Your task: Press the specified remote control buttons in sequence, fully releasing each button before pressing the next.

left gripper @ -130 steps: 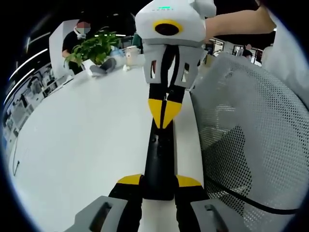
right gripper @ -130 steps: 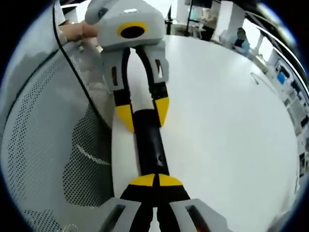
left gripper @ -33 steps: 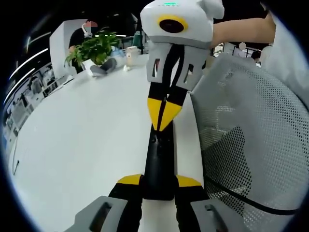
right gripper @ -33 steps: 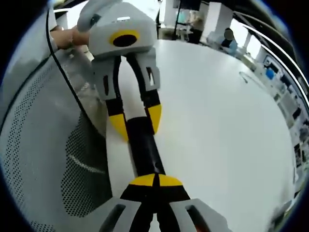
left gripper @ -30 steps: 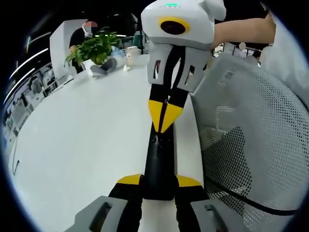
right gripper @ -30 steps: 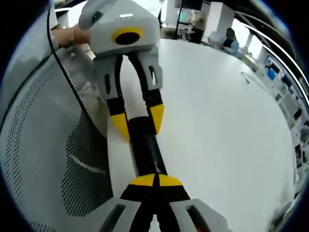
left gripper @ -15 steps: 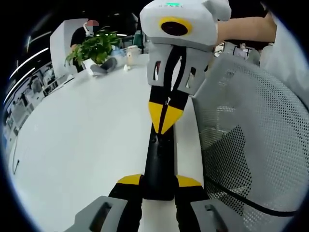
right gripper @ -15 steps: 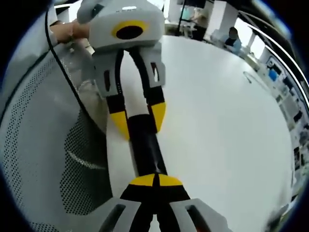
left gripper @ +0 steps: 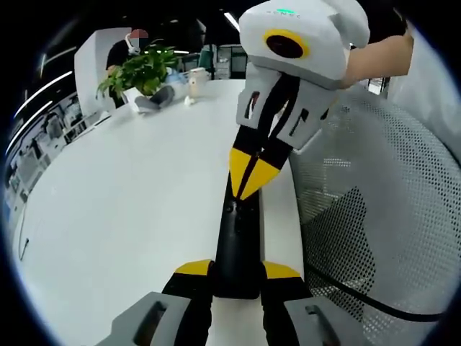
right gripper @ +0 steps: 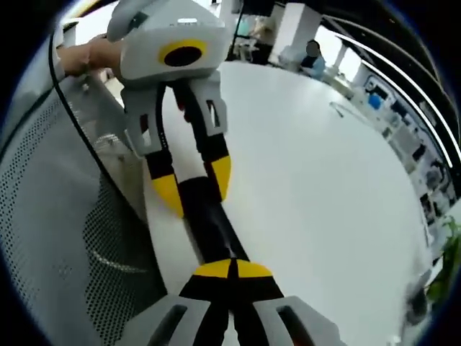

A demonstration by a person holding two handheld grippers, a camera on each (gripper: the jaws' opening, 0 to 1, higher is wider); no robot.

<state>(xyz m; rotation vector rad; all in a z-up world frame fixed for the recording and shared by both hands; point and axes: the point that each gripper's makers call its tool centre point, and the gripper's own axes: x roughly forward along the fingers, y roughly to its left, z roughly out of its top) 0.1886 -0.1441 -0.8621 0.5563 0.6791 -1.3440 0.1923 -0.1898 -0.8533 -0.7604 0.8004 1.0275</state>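
Note:
A slim black remote control [left gripper: 238,241] lies lengthwise along the edge of the white table [left gripper: 108,202]. My left gripper [left gripper: 238,269] is shut on its near end, a yellow tip on either side. My right gripper [left gripper: 251,175] comes down from the top of the left gripper view, its yellow tips shut together and pointing onto the remote's far part. In the right gripper view those shut tips [right gripper: 232,269] sit over the remote [right gripper: 207,220]. Beyond them the left gripper [right gripper: 194,186] clamps the remote's other end.
A grey mesh chair back [left gripper: 374,216] stands close beside the table edge, with a black cable [left gripper: 374,303] across it. It also stands at the left of the right gripper view [right gripper: 50,238]. A potted plant [left gripper: 140,72], a paper cup [left gripper: 196,81] and a seated person are at the far end.
The right gripper's body has swung to the right and tilted, its shut tips still at the remote's far part. The left gripper keeps its hold and the remote has not moved.

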